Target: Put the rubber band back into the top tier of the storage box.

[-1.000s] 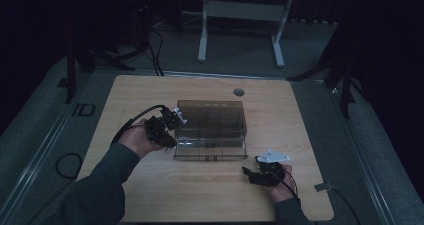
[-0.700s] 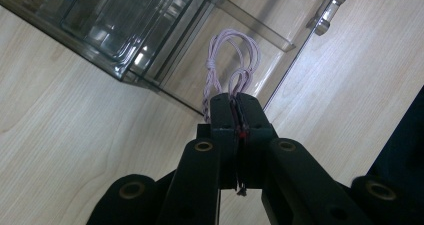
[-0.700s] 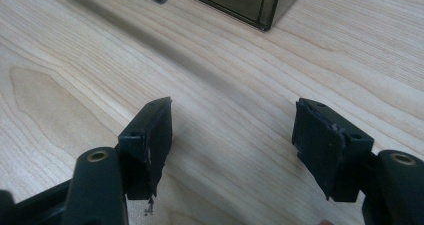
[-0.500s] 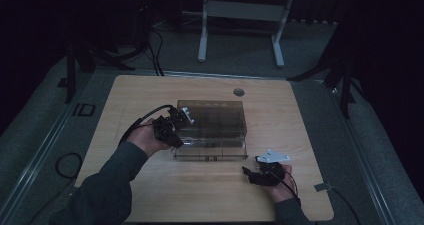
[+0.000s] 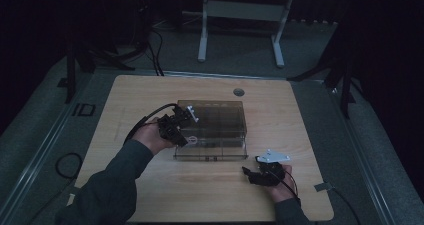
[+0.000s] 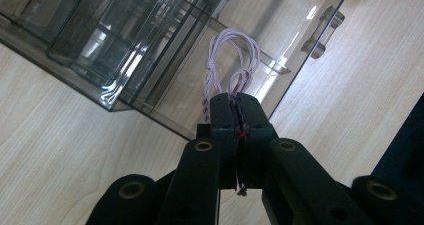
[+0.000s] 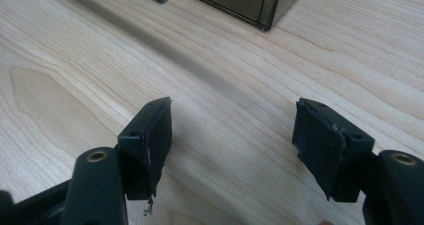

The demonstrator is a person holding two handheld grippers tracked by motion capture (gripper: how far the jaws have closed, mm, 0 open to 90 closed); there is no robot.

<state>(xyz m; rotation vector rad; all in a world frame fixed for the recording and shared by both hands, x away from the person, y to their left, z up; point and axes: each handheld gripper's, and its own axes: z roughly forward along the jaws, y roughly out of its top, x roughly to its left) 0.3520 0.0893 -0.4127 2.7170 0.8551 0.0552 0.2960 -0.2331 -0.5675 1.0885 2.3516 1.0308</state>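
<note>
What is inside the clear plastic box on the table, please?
The clear plastic box has dividers forming compartments, and those that show look empty. The left gripper, shut on a loop of pale purple cord, covers part of the box, so what lies behind it cannot be seen.

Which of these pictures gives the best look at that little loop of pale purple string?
The left gripper view: the purple string loops up from between the shut fingers, in front of the clear plastic box. From the high view it is too small to make out.
</note>
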